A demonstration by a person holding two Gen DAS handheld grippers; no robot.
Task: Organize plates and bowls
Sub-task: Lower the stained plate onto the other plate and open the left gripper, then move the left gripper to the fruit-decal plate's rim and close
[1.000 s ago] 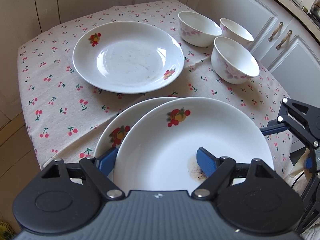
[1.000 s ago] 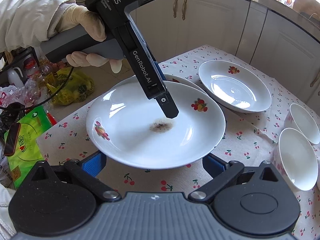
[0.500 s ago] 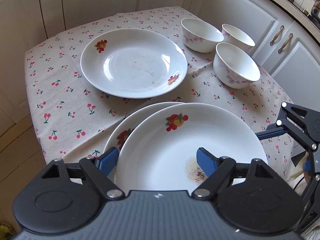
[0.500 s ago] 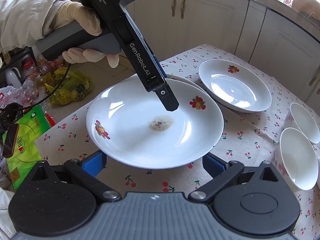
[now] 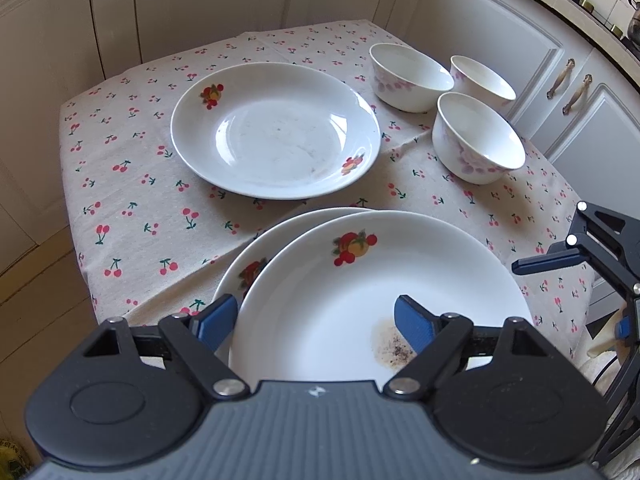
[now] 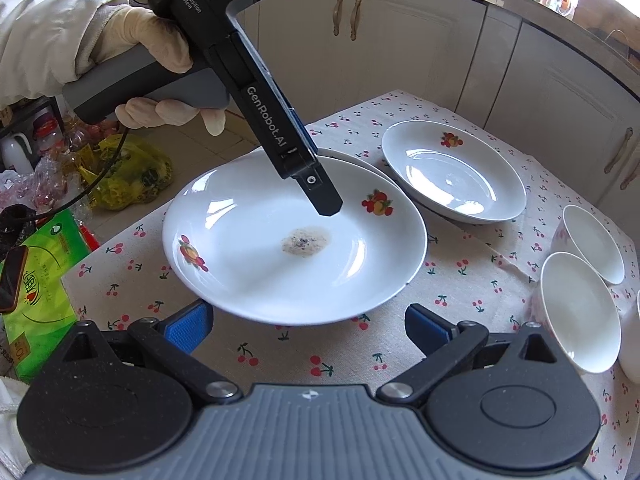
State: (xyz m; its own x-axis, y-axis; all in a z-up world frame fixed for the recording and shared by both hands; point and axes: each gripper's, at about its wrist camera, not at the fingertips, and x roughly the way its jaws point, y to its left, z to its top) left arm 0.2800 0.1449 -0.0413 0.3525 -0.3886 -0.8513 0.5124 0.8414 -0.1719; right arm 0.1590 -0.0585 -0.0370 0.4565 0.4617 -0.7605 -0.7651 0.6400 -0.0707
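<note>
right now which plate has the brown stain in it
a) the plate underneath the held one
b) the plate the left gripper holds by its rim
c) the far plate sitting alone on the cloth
b: the brown speckled stain lies in the well of the top plate, whose rim the left gripper clamps.

Left gripper point(image 6: 320, 196): black body, white "DAS" and "GenRobot.AI" lettering, grey handle; cream glove point(image 6: 160, 64), white sleeve point(image 6: 44, 44) at 9 o'clock.
</note>
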